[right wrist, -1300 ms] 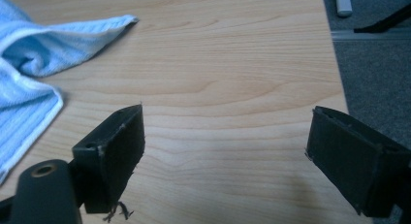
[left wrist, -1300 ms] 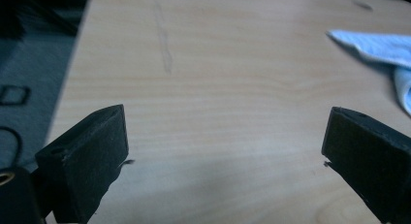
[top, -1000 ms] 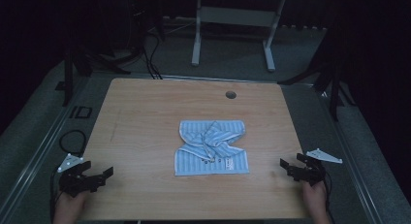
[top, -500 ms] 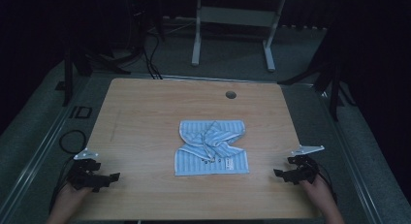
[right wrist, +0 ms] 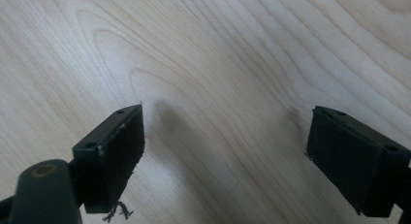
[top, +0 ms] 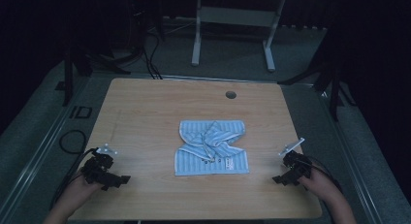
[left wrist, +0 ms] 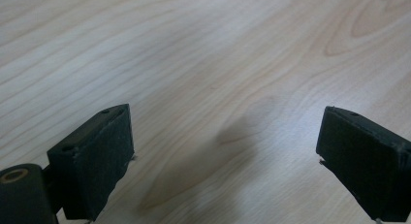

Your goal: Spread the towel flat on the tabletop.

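Note:
A crumpled blue-and-white striped cloth lies near the middle of the wooden table. My left gripper sits low over the table's front left corner, well left of the cloth, jaws wide apart with bare wood between them. My right gripper is at the front right, right of the cloth, and is also open over bare wood. Neither gripper touches the cloth.
A round cable hole sits near the table's far edge. Beyond the table stand a white desk frame and dark stands on a grey floor. A black cable loops off the left edge.
Both grippers have tipped downward and shifted slightly inward along the front of the table. The cloth has not moved.

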A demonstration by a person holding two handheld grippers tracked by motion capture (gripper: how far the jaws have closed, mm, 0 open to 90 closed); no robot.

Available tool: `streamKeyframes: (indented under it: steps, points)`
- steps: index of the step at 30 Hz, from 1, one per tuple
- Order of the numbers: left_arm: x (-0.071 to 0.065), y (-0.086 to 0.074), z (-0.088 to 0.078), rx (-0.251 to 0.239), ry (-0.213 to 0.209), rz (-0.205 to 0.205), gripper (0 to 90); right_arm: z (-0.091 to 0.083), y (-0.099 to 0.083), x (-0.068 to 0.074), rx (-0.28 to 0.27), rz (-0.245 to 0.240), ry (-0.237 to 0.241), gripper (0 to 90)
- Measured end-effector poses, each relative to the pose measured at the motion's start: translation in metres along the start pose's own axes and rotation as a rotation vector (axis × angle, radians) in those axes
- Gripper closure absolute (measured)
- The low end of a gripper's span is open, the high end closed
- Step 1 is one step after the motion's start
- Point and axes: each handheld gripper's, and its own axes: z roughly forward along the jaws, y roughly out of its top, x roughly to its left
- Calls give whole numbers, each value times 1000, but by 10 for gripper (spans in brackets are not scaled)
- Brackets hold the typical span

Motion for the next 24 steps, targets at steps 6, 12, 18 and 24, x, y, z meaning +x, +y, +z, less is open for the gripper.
streamKeyframes:
  steps: [6, 12, 18, 24]
  points:
    - [-15, 15, 12, 95, 7, 106, 60, 3, 15, 7, 81, -73, 8, 136]
    - [-24, 27, 17, 156, 1, 148, 60, 5, 26, 12, 148, -93, 24, 142]
    - [-32, 37, 22, 209, 4, 183, 60, 7, 35, 16, 221, -124, 26, 142]
    - [-40, 46, 26, 253, -1, 208, 60, 5, 43, 18, 228, -126, 49, 135]
